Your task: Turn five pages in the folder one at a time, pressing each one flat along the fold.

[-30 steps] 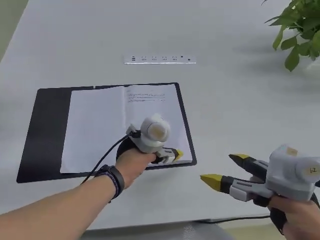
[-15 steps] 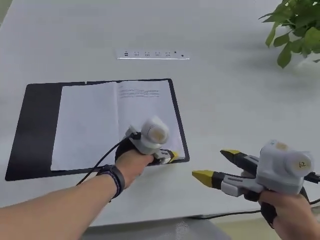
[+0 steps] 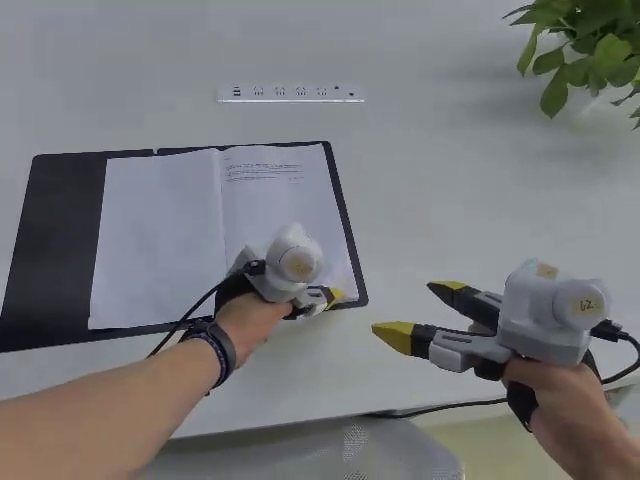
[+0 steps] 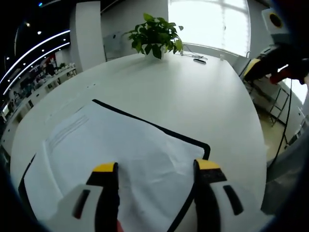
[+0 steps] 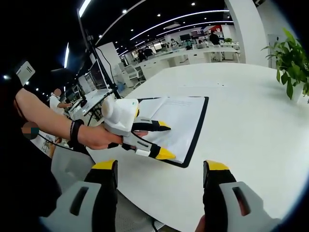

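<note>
Nearest, the right gripper (image 3: 415, 310) hangs at the table's (image 3: 460, 180) front edge, jaws wide apart and empty, apart from the folder (image 3: 50, 240), probably parked so it doesn't crowd the left. The left gripper (image 3: 322, 297) sits at the folder's near right corner, jaws open astride the edge of the right page (image 3: 275, 200), likely lining up to pinch it for a turn. Whether a jaw is under the sheet is unclear. The folder lies open and flat. Beyond it are a power strip (image 3: 290, 93) and a plant (image 3: 585, 40).
</note>
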A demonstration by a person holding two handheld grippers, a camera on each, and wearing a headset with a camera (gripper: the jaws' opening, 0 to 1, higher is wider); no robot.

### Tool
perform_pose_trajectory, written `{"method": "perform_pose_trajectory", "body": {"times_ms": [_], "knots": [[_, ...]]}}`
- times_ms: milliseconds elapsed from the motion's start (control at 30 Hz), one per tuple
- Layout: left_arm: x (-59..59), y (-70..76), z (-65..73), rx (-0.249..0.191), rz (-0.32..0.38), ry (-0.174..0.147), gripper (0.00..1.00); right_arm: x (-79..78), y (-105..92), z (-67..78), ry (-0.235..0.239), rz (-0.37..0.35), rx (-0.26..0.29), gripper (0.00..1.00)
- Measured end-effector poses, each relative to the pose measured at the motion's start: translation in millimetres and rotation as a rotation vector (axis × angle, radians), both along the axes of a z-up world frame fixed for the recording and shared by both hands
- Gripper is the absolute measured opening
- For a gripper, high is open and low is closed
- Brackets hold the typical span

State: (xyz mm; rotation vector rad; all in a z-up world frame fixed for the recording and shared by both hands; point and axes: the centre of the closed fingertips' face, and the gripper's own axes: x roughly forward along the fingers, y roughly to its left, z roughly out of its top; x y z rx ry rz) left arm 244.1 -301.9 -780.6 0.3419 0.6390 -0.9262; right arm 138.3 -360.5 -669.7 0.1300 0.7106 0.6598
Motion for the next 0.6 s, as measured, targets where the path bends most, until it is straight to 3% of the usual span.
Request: {"method": "perform_pose_trajectory", "body": {"times_ms": [333, 600], "knots": [[0.5, 1.5, 0.0, -0.024, 0.002, 0.0, 0.59, 1.4, 3.5, -2.8, 0.008, 0.012, 0.006, 0.71], [1.4, 2.3, -0.3, -0.043, 0.008, 0.01, 0.57, 15.0, 7.6, -5.5, 0.009, 0.022, 0.017, 0.69]]}}
